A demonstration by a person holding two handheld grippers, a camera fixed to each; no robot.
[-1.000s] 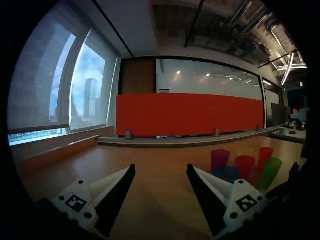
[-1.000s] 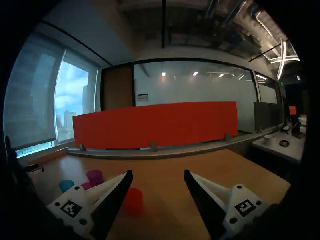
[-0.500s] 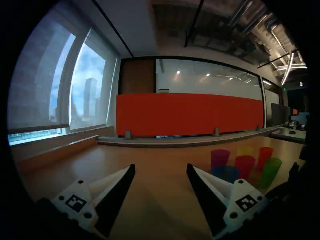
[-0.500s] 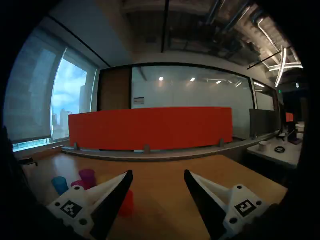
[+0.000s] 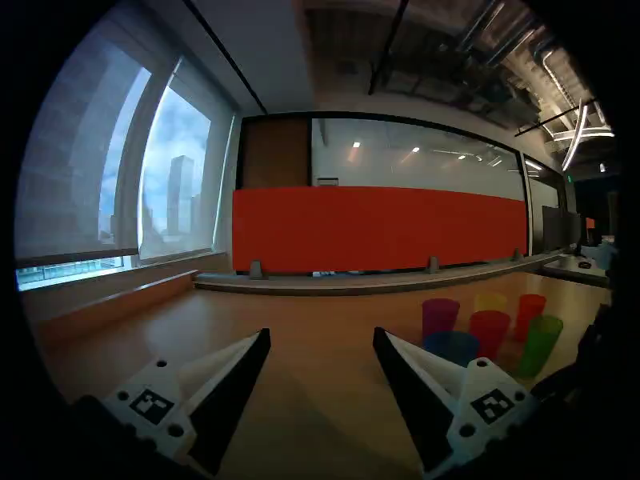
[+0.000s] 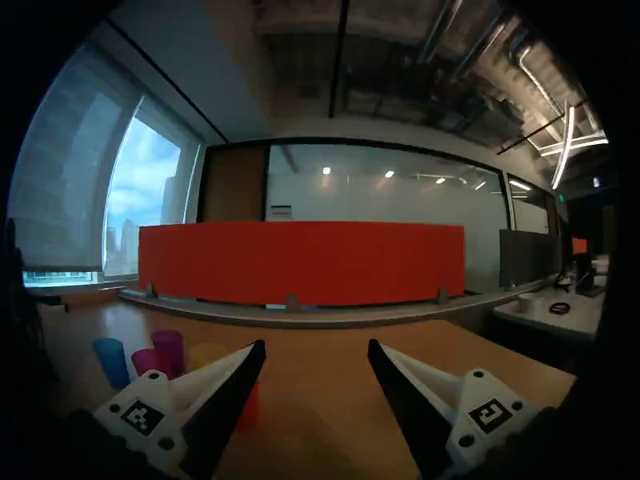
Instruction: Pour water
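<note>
change since the prior frames: my right gripper (image 6: 315, 344) has come level and closer to the table (image 6: 320, 384). the orange partition (image 6: 300, 262) now runs straight across the right gripper view. the cups (image 6: 168, 350) sit higher at the left of that view; a yellow one has come clear of the finger on that side, and a red one is now mostly hidden behind that finger. my left gripper (image 5: 320, 332) has not shifted; its view matches the earlier one.

gripper state: both grippers stand released, fingers spread wide, nothing between them, over bare wood.

containers, left gripper view: six plastic cups stand upright in a tight cluster on the table, ahead and to the right of my fingers.
- back row: purple cup (image 5: 440, 314), yellow cup (image 5: 490, 302), orange-red cup (image 5: 530, 308).
- front row: blue cup (image 5: 450, 346), red cup (image 5: 488, 332), green cup (image 5: 541, 342).
- the blue cup's base is cut off by my finger on that side.
- neighbouring cups overlap in view; touching or just apart, i cannot tell.

contents: the cup walls are tinted; i cannot tell whether any holds water.
</note>
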